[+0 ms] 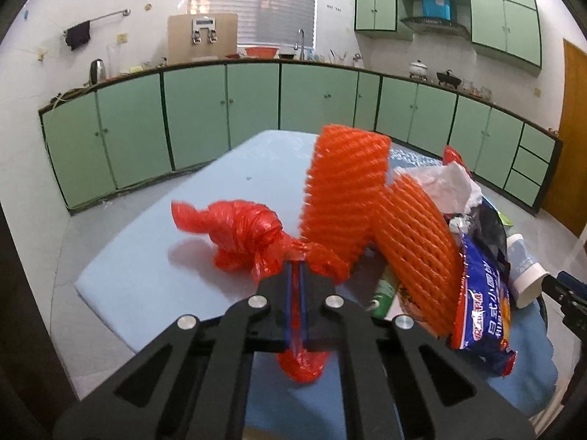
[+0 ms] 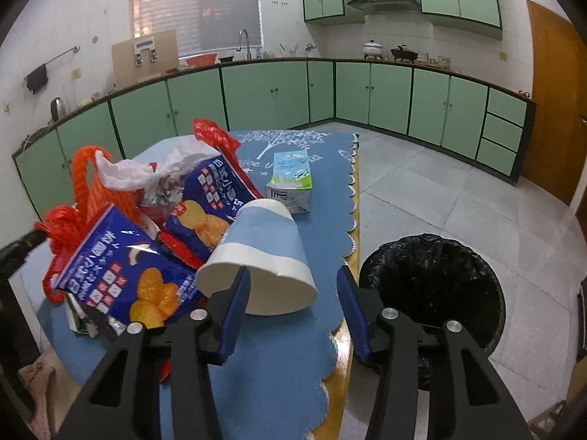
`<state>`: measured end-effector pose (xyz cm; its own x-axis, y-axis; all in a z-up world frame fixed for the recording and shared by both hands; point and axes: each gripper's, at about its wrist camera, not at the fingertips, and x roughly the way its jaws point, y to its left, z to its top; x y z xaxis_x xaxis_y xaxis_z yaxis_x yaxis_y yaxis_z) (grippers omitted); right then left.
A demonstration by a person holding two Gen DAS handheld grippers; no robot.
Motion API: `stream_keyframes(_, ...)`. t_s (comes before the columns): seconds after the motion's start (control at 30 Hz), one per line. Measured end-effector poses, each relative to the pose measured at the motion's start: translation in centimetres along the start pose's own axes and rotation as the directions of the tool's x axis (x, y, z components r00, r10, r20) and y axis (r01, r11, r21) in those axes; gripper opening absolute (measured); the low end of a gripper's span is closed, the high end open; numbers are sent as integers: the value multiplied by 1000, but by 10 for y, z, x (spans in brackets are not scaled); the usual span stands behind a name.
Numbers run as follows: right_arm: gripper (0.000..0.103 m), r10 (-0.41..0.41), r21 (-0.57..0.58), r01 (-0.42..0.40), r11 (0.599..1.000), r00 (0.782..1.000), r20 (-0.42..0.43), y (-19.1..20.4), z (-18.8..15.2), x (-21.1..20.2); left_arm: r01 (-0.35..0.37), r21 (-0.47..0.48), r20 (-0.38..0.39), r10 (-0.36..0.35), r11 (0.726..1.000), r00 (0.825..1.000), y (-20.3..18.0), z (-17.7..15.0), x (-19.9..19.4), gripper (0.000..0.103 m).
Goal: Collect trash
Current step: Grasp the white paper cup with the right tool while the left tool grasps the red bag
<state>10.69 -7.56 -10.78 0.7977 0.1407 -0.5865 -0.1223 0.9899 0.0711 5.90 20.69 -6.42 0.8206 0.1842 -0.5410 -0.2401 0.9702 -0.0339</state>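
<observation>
My left gripper (image 1: 296, 262) is shut on a knotted red plastic bag (image 1: 245, 233), held above the blue-covered table (image 1: 154, 256). Beside it lie two orange foam fruit nets (image 1: 348, 187), a blue snack bag (image 1: 484, 308) and a paper cup (image 1: 524, 271). My right gripper (image 2: 293, 275) is open, its fingers on either side of the tipped blue-and-white paper cup (image 2: 260, 260). Two blue snack bags (image 2: 121, 267), crumpled white paper (image 2: 124, 172) and a milk carton (image 2: 291, 179) lie on the table. A black-lined trash bin (image 2: 433, 286) stands on the floor at the right.
Green cabinets (image 2: 271, 99) run along the far walls with a sink, pots and a kettle on the counter. A wooden door (image 2: 554, 102) is at the right. The table's scalloped edge (image 2: 350, 220) runs just left of the bin.
</observation>
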Motion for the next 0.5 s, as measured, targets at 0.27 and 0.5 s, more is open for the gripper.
stream_keyframes(0.27,24,32,-16,-32,999,999,-32,1,2,18,-12,-17,32,12,1000,999,5,9,-6,1)
stream_keyframes(0.5,3,52,2,-52,999,999,0,-2,7,14,-24,-23,78,25,999,997,4,18,-12,1)
